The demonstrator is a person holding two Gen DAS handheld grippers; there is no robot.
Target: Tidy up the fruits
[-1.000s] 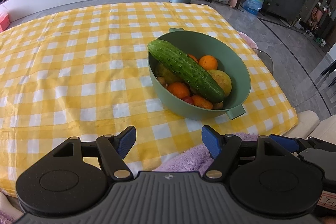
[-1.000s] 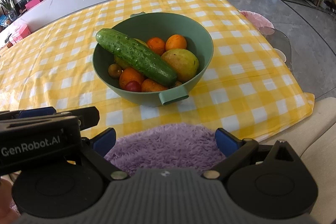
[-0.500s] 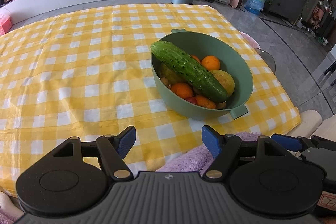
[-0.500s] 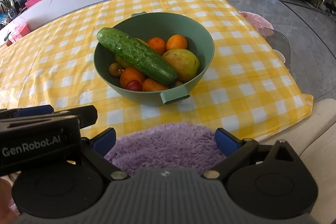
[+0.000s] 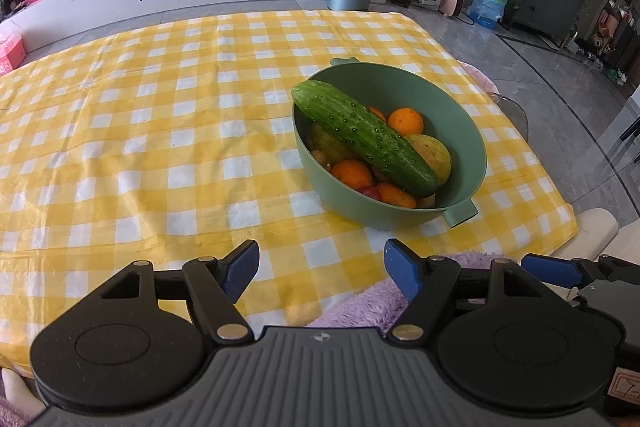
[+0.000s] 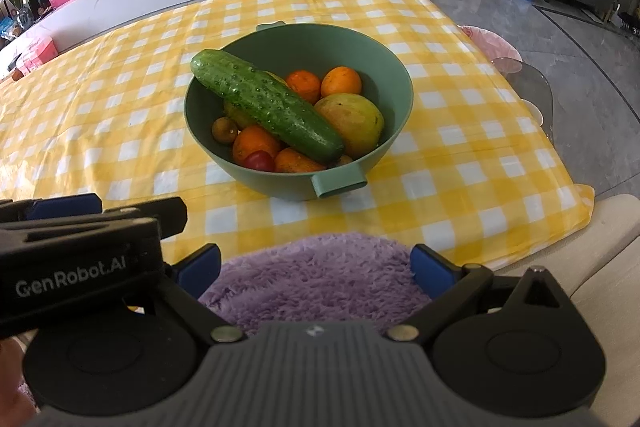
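left wrist view: left tongs (image 5: 321, 269) open, blue pads spread wide, nothing between them, hovering over the near edge of the tabletop (image 5: 120, 131) with its yellow-and-white check cloth. green bowl (image 5: 460, 131) standing on the cloth ahead and to the right, well apart from the pads. cucumber (image 5: 366, 138) lying slantwise across the fruit, far tip resting on the bowl's left rim. under and beside it oranges (image 5: 405, 121), a yellow-green mango (image 5: 434, 155), a small red fruit (image 5: 370, 191). purple fleece (image 5: 368, 301) just below the right pad. right tongs' blue pad (image 5: 552, 269) poking in at the right edge.

right wrist view: right tongs (image 6: 316, 265) open too, pads wide apart over the purple fleece (image 6: 316, 283), gripping nothing. bowl (image 6: 280, 47) straight ahead near the middle of the cloth, tab handle (image 6: 340, 183) pointing this way. cucumber (image 6: 266, 105) on top, mango (image 6: 354, 119) touching its right side, oranges (image 6: 340, 81) behind, red fruit (image 6: 259, 160) and a small brownish fruit (image 6: 224, 129) at the front left. left tongs' body (image 6: 76, 259) crowding in at the left.
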